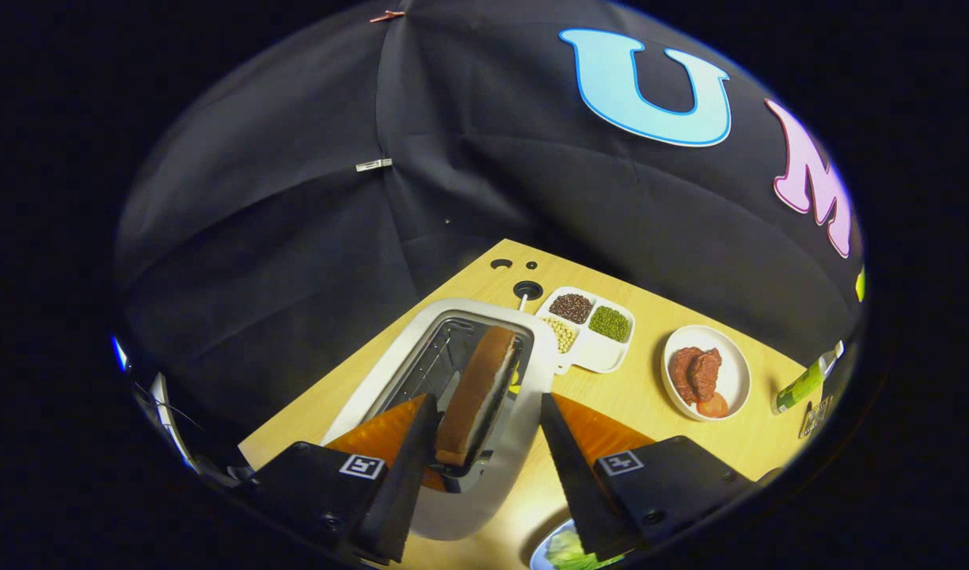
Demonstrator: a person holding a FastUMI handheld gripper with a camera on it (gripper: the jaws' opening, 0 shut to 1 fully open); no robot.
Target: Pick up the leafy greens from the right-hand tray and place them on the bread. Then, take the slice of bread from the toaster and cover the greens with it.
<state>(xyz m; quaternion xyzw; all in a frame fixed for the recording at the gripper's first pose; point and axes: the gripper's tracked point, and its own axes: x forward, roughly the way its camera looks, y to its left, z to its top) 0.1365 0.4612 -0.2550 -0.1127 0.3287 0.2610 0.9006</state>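
The gripper (484, 412) hangs above the toaster (389, 372), fingers spread apart to either side of the bread slice (476, 396), not yet pressing it. The slice stands on edge in the toaster's wire slot: brown crust, pale crumb. It is probably light, soft and easily crushed; grip the flat faces near the top edge, gently. Greens (568, 550) lie just under the right finger. Beyond sit a compartment tray (603, 356) of beans and a smooth white plate (730, 356).

Brown-crusted slice of bread (479, 396) stands on edge in the white toaster (484, 483) slot — pale face showing. Leafy greens (568, 550) — pale green — lie just beyond the toaster.
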